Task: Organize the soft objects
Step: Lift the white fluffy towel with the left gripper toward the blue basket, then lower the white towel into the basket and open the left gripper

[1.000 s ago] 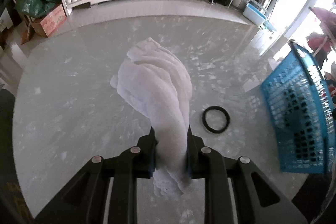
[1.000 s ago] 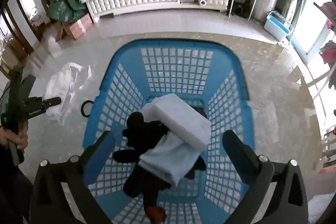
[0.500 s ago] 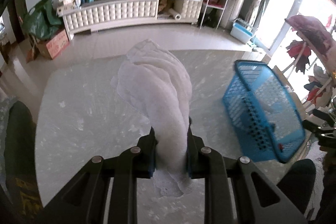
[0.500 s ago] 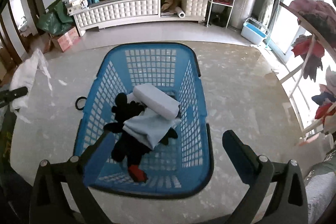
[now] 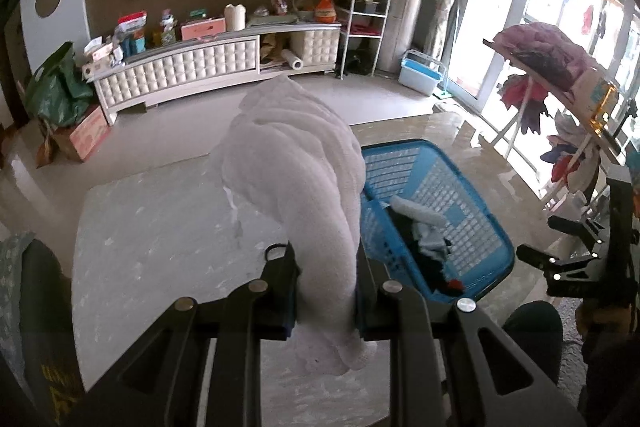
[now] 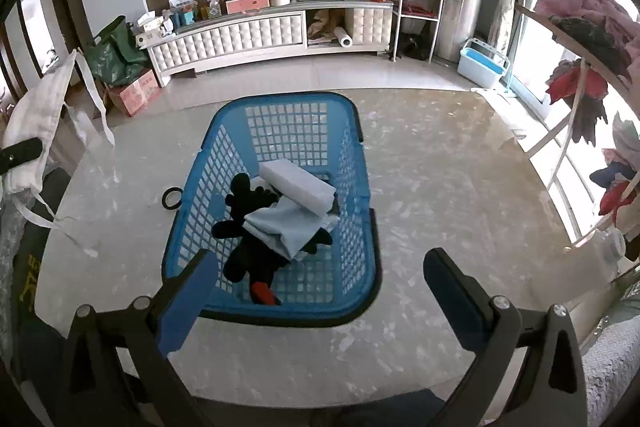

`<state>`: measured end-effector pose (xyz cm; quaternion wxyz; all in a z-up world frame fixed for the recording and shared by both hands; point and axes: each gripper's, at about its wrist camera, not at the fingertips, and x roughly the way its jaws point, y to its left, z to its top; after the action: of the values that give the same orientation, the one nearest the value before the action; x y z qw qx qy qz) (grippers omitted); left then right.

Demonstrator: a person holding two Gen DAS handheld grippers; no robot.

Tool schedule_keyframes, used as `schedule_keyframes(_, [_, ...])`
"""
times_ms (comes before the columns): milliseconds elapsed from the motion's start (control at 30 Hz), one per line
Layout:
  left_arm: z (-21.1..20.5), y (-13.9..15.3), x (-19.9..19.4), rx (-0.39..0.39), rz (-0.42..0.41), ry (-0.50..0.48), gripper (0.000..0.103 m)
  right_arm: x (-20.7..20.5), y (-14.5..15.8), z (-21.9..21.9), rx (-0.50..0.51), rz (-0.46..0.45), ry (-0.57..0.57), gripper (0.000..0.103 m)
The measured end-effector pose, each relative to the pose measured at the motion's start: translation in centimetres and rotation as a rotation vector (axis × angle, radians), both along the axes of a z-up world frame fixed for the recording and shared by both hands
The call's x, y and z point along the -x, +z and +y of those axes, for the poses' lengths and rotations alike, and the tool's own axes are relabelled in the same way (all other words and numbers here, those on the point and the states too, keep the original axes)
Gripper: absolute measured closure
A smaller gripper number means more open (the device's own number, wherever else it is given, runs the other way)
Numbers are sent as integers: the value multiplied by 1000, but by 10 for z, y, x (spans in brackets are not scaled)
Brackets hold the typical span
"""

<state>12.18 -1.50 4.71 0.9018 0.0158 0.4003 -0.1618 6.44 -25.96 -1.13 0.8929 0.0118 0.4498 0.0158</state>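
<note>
The left claw (image 5: 326, 291) was clamped on a white towel (image 5: 296, 163), its two fingers pressed against the bunched cloth. A short tail of the towel hung below the fingers, and the bulk of it billowed up and ahead of the claw, lifted off the marble bench (image 5: 160, 227). Ahead and to the right of this claw sat the blue laundry basket (image 5: 472, 195) on the bench, partly hidden behind the towel. Farther right, the other handheld gripper showed at the edge of the left wrist view.

The right claw (image 6: 320, 291) stood wide apart, with nothing between its blue-padded fingers (image 6: 188, 303). Directly ahead of it and lower down, the blue laundry basket (image 6: 360, 279) rested on the bench (image 6: 460, 187). Inside lay a black plush toy (image 6: 248, 219) with a red spot at its near end, a folded pale blue cloth (image 6: 284, 231) across it, and a folded white towel (image 6: 298, 187) resting on top at the far side. Just beyond the basket's left wall, a black ring (image 6: 173, 198) lay flat on the bench. Far to the left of this claw, the held white towel (image 6: 36, 123) hung in the air with loose strips trailing down. Beyond the bench stood a long white tufted cabinet (image 6: 240, 39) against the wall.
</note>
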Motion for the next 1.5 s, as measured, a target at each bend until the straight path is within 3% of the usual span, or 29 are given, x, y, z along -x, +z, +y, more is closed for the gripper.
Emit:
schedule_keyframes(400, [-77, 11, -8, -26, -1, -91, 83, 7, 0, -24, -47, -34, 11, 0])
schedule_keyframes(667, [-133, 0, -20, -69, 24, -172, 83, 6, -10, -41, -94, -39, 24, 0])
schedule_keyframes(1067, [-183, -18, -57, -121, 60, -236, 83, -5, -29, -64, -145, -11, -3, 0])
schedule_keyframes(1500, [-212, -84, -92, -170, 194, -264, 83, -22, -40, -73, -115, -2, -13, 0])
